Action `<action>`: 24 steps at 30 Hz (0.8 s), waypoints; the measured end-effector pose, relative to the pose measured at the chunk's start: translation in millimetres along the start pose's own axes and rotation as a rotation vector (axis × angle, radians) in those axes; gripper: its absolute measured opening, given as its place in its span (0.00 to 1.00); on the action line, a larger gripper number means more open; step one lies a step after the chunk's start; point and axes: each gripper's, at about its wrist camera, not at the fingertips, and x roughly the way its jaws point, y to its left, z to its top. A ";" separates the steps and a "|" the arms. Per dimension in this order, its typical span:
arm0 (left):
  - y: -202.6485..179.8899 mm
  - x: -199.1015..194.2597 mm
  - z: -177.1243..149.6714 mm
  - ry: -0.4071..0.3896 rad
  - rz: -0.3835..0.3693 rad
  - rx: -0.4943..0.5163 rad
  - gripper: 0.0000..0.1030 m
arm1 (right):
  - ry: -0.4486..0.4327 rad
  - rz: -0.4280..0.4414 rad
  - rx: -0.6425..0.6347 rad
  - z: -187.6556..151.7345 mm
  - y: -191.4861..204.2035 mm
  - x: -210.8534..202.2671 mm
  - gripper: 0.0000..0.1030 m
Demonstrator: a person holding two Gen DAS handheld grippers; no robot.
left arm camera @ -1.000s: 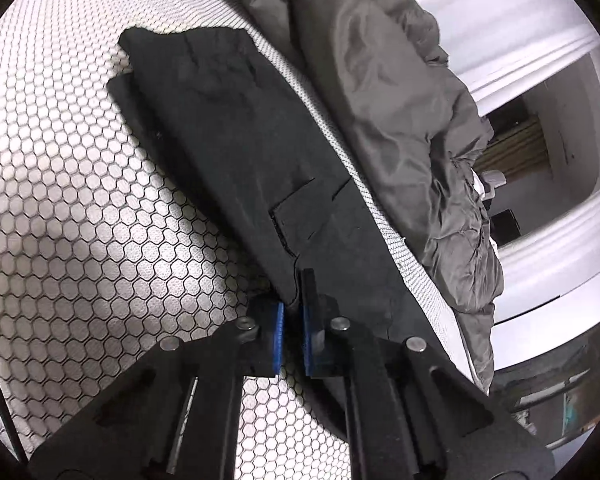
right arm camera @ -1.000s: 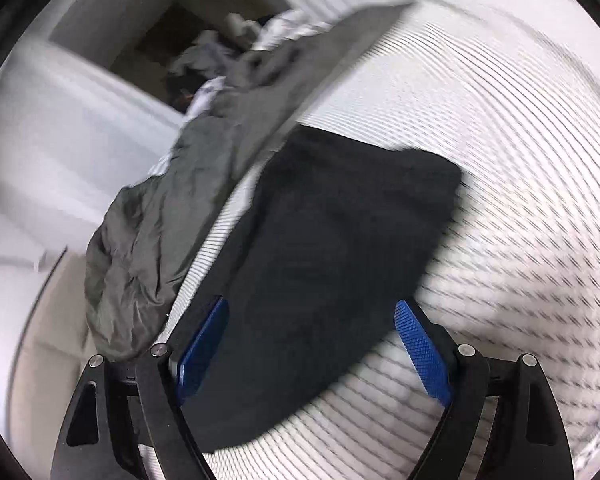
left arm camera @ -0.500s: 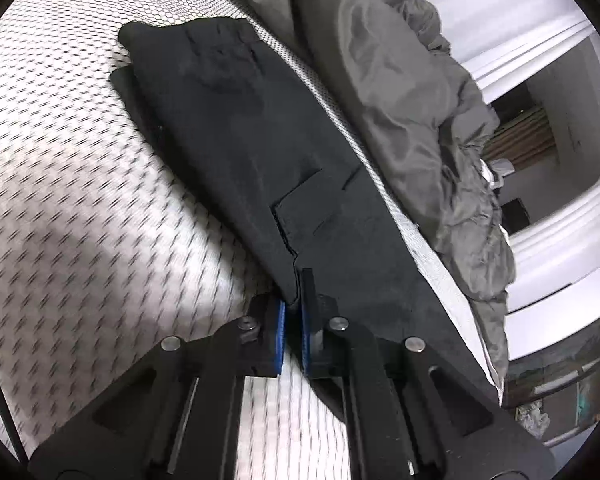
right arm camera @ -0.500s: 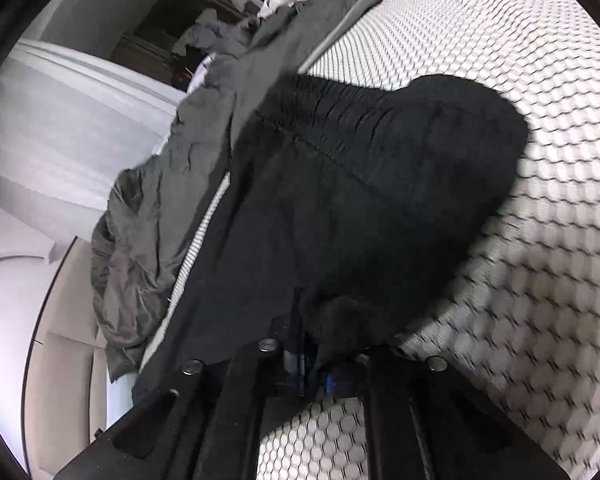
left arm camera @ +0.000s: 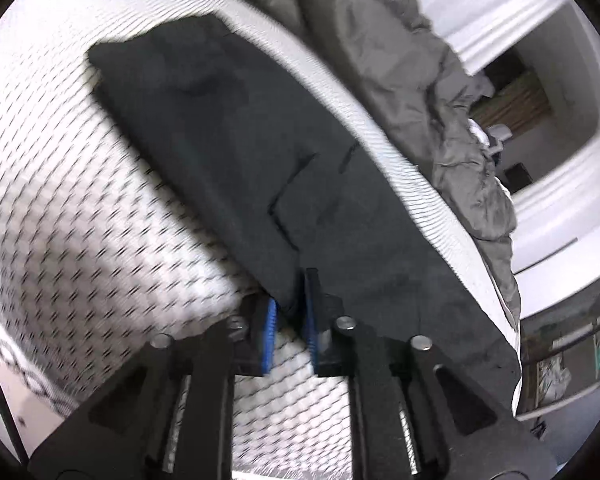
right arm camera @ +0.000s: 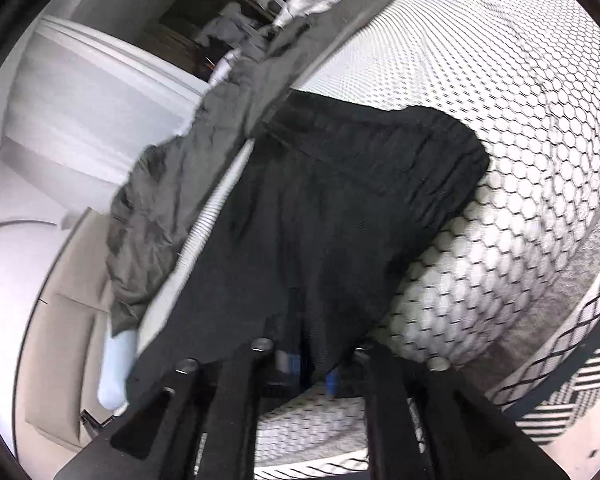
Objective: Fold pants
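1. Since the earlier frame, the right claw (right arm camera: 310,370) has been closed from wide open onto the near edge of the black pants (right arm camera: 332,216).
2. The pants edge is pinched by the left claw (left arm camera: 290,322), whose jaws have just been opening slightly.
3. The pants are laid on the honeycomb-patterned bed (left arm camera: 72,208), beside a grey garment (left arm camera: 412,80).

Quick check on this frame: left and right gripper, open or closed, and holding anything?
Left gripper: jaws just opening, edge of the black pants between them.
Right gripper: just opening slightly, black pants bunched between.
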 end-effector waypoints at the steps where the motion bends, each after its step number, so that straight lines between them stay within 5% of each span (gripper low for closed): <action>1: 2.0 -5.1 -1.2 -0.004 -0.001 -0.006 0.13 | 0.002 0.001 0.007 0.4 -3.0 -3.3 0.26; 2: 1.7 -11.4 -2.2 -0.012 0.011 0.002 0.20 | -0.009 0.003 -0.001 0.8 -5.4 -10.5 0.29; 4: -1.9 -26.3 -4.5 -0.039 0.031 0.028 0.44 | -0.074 -0.023 -0.012 4.3 -10.3 -29.6 0.52; 6: -8.3 -42.2 -7.6 -0.071 0.024 0.059 0.66 | -0.118 -0.038 -0.002 9.8 -16.1 -44.0 0.57; 11: -49.7 -62.2 -18.0 -0.143 0.075 0.195 0.81 | -0.262 -0.082 0.052 27.6 -30.5 -68.5 0.57; 16: -94.4 -46.9 -34.6 -0.094 0.001 0.290 0.97 | -0.142 -0.056 0.046 39.7 -31.7 -42.0 0.57; 17: -102.8 -41.2 -37.4 -0.084 -0.017 0.301 0.99 | -0.135 -0.072 0.035 39.0 -30.2 -38.7 0.57; 19: -118.2 -25.7 -42.7 -0.051 -0.044 0.326 0.99 | -0.136 -0.089 0.015 37.3 -31.6 -37.6 0.30; 21: -132.4 -5.3 -48.0 -0.004 -0.066 0.353 0.99 | -0.154 -0.074 -0.002 32.5 -31.8 -41.7 0.16; 24: -145.8 22.1 -57.2 0.048 -0.072 0.391 0.99 | -0.156 -0.114 -0.037 24.6 -37.4 -45.9 0.16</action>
